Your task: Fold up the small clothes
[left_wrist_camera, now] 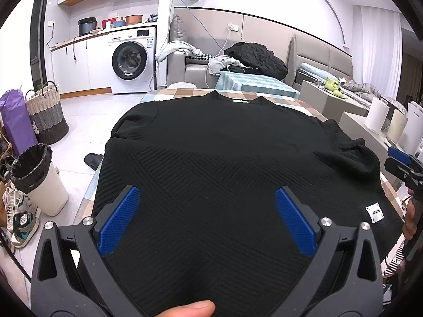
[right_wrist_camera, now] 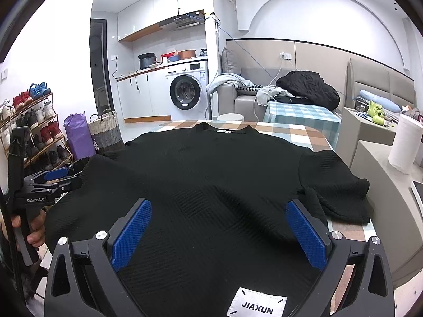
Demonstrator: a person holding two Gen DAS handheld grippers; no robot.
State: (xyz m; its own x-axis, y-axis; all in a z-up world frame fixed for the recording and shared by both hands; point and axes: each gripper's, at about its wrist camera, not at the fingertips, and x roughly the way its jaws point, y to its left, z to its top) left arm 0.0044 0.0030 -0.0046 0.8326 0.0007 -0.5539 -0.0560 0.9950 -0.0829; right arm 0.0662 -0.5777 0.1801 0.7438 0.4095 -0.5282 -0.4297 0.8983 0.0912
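On the checked tablecloth [right_wrist_camera: 298, 134] of the near table lies one black ribbed top [left_wrist_camera: 211, 145], spread flat, neckline and its white neck tag at the far edge, hem nearest the cameras, short sleeves out to both sides; the right sleeve [right_wrist_camera: 341, 192] is rumpled and partly doubled on itself. A white label [right_wrist_camera: 257, 303] reading JIAXUN sits at the hem's right corner.

Left gripper [left_wrist_camera: 207, 219]: blue-padded tongs spread wide above the lower left of the top, gripping nothing; a thumb shows at the bottom edge of its view. Right gripper [right_wrist_camera: 218, 233]: tongs likewise spread wide over the hem just above the label, nothing between them.

Containers, largest first: washing machine [left_wrist_camera: 132, 62], door closed, drum contents not discernible; woven basket [left_wrist_camera: 46, 112] with handles, contents not visible; white bin [left_wrist_camera: 39, 179] lined with a black bag, inside hidden; dark pot [left_wrist_camera: 87, 26] and copper-coloured pot [left_wrist_camera: 134, 19] on the counter, contents unseen. Shoe rack [right_wrist_camera: 34, 132] holding several pairs of shoes. Sofa [left_wrist_camera: 201, 66] piled with loose clothing and a black jacket [left_wrist_camera: 257, 58].
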